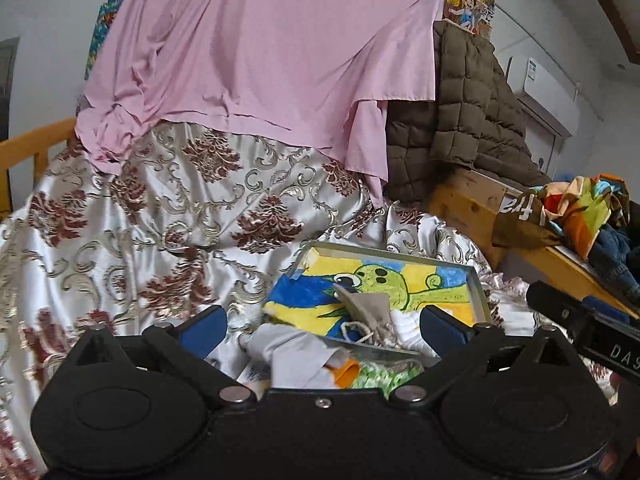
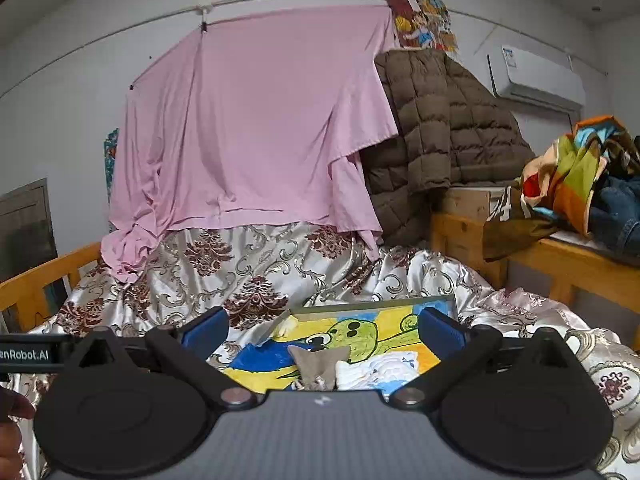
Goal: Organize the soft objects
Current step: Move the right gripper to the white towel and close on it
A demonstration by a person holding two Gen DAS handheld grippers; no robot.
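Observation:
A flat metal tray point(image 1: 480, 292) point(image 2: 372, 306) with a yellow, blue and green cartoon picture lies on the silky floral bedspread point(image 1: 160, 216) point(image 2: 260, 272). In it lie a grey drawstring pouch point(image 1: 366, 310) point(image 2: 320, 366) and a white folded cloth point(image 1: 406, 322) point(image 2: 376, 370). Nearer in the left wrist view are a grey-white cloth point(image 1: 288, 354), an orange piece point(image 1: 346, 374) and a green knitted item point(image 1: 384, 378). My left gripper point(image 1: 322, 330) stands open above this pile, holding nothing. My right gripper point(image 2: 322, 330) is open too, above the tray's near part, empty.
A pink sheet point(image 1: 260, 48) point(image 2: 256, 120) hangs from a rail behind the bed. A brown quilted jacket point(image 1: 468, 108) point(image 2: 440, 132) drapes over a wooden shelf point(image 2: 560, 260) at right, which holds colourful clothes point(image 1: 580, 208) point(image 2: 572, 176). The bed's wooden rail point(image 2: 44, 280) is on the left.

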